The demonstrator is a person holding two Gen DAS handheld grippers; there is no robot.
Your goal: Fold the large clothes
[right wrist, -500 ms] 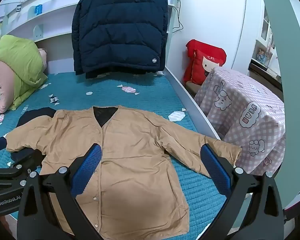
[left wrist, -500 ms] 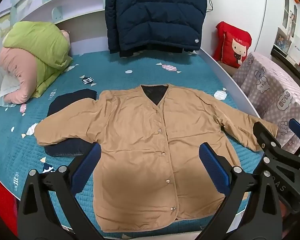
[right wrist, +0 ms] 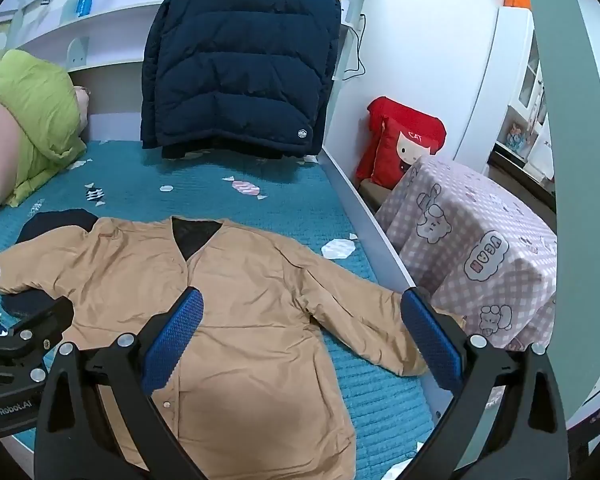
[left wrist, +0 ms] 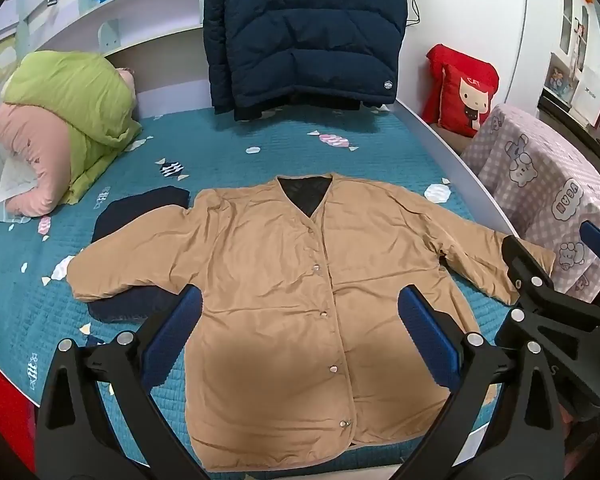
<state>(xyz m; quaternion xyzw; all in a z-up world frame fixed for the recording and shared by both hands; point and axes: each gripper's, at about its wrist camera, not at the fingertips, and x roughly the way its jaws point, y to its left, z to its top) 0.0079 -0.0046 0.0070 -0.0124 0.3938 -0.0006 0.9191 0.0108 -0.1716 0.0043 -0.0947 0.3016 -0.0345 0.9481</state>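
A tan snap-front jacket [left wrist: 292,280] lies spread flat, front up, on the teal bed [left wrist: 260,160], sleeves out to both sides; it also shows in the right wrist view [right wrist: 240,320]. My left gripper [left wrist: 300,332] is open and empty, hovering above the jacket's lower body. My right gripper [right wrist: 302,336] is open and empty, above the jacket's right side near the right sleeve [right wrist: 364,328]. The right gripper also shows at the left wrist view's right edge [left wrist: 540,280]. The left sleeve [left wrist: 132,264] rests on a dark navy garment [left wrist: 140,216].
A navy puffer coat [left wrist: 304,36] hangs at the bed's far end. A green and pink bundle of bedding [left wrist: 60,120] lies far left. A table with a pink checked cloth [right wrist: 472,252] stands right of the bed, with a red cushion [right wrist: 404,140] behind it.
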